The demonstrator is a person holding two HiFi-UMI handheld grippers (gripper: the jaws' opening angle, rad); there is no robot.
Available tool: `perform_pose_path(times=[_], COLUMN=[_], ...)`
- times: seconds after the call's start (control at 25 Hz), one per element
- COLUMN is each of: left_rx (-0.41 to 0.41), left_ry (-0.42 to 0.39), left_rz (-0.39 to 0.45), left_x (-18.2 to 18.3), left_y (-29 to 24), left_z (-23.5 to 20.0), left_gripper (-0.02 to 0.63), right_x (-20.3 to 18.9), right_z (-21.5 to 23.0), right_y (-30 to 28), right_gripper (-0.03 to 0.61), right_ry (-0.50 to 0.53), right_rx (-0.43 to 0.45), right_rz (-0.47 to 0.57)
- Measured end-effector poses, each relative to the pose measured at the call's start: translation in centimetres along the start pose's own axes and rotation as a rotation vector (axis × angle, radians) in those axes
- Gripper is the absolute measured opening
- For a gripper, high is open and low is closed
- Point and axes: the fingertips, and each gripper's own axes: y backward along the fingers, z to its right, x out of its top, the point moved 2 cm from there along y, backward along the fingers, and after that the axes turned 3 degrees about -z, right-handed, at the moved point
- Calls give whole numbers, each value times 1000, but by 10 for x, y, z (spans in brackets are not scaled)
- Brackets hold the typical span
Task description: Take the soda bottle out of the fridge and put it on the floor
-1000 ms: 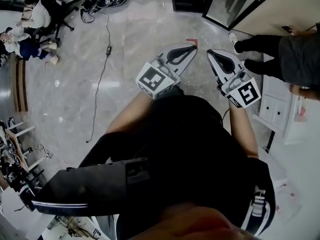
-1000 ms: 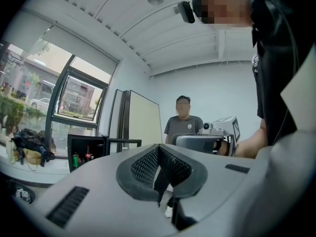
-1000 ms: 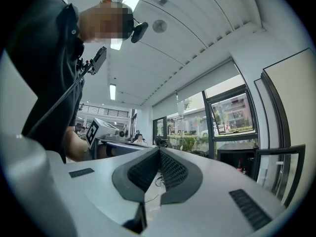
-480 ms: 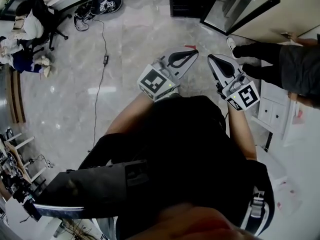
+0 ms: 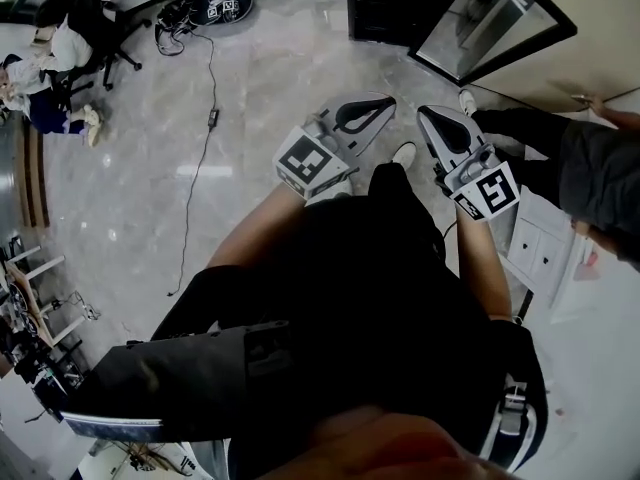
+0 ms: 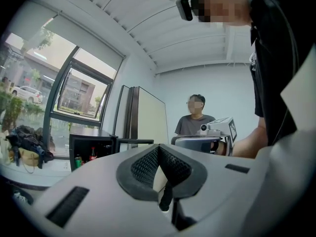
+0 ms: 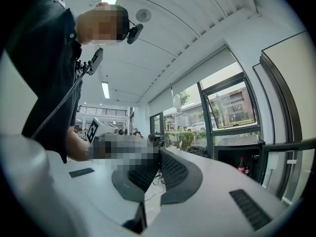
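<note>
A small black fridge stands open at the top of the head view, its glass door swung out to the right. In the left gripper view a red-labelled soda bottle stands inside it beside a green can. The same soda bottle shows in the right gripper view. My left gripper and right gripper are held side by side at waist height, well short of the fridge. Both are shut, with nothing between the pads.
A person in dark trousers stands just right of the fridge door, next to a white cabinet. A black cable trails over the marble floor on the left. Office chairs and seated people are at the far left.
The fridge and its door have come a little lower in the head view, so I have stepped nearer. My shoe now shows between the grippers. Both grippers keep their pose.
</note>
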Motion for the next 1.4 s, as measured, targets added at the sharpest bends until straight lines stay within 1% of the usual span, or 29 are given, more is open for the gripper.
perform_pose_path(times=[0.16,0.28,0.4,0.56,0.72,0.84,0.96,1.04,1.12,1.28,1.4], left_rx=[49,80,118,175,218,234,236,234,230,182,154], left_ry=[-16,-8,9,19,21,29,11,-5,2,10,26], left_rz=[-2,-5,-15,-29,-32,-42,-49,-41,-34,-48,-54], left_x=[8,8,11,22,27,25,18,17,16,5,-3], left_y=[-35,-66,-101,-136,-157,-166,-175,-176,-173,-180,-192], left_z=[-30,-50,-69,-94,-120,-143,-176,-198,-218,-255,-297], left_gripper=[5,5,5,5,5,5,5,5,5,5,5], right_x=[2,2,4,12,10,6,3,2,0,-9,-21], right_z=[47,83,123,169,205,227,248,255,258,277,309], right_y=[-12,-17,-19,-25,-37,-51,-74,-94,-114,-148,-179], right_gripper=[12,12,12,12,12,12,12,12,12,14,14], right_ry=[22,39,35,32,29,14,7,6,-4,-21,-29], right_rx=[38,69,98,120,124,105,81,72,56,-10,-72], right_rz=[3,-5,-9,-4,-7,-11,-9,-10,-17,-41,-71])
